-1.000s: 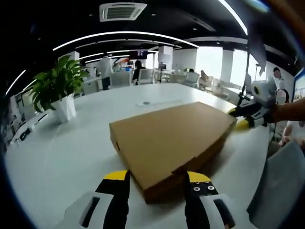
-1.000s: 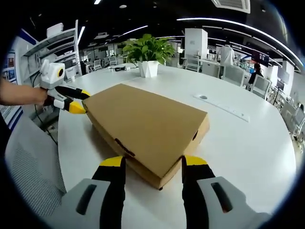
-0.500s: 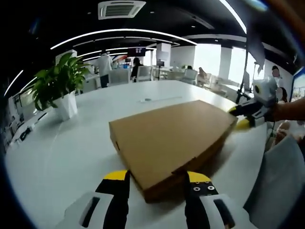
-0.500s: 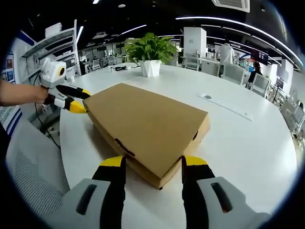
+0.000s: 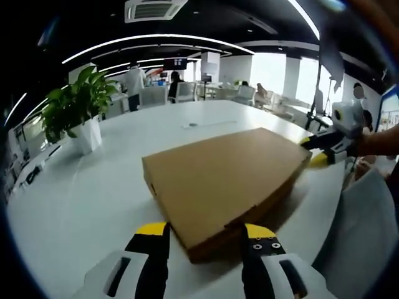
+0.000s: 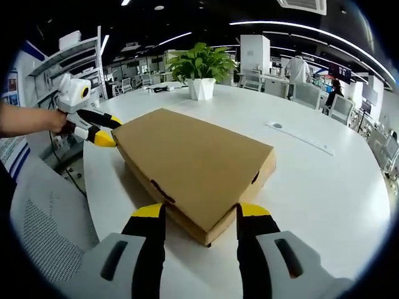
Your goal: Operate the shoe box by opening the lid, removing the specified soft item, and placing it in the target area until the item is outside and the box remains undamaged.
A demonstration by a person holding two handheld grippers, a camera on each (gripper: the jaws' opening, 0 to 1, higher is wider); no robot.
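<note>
We're pretty sure this is an open-plan office. The big round white surface [image 6: 324, 187] looks like a meeting table, with a potted plant [image 5: 75, 112] in a white pot sitting on it and a cable slot [image 6: 299, 138] set into the top. Behind it we can see rows of white desks and office chairs [image 5: 163, 96], people [image 6: 298, 70] standing around further back, and a wall screen [image 5: 174, 63]. Overhead there's a ceiling air-con cassette [image 5: 154, 9] and long curved strip lights [image 5: 156, 40]. Shelving [image 6: 75, 56] runs along 1 side, big windows [image 5: 268, 71] along another, and a grey mesh chair [image 6: 43, 230] sits right by us.
</note>
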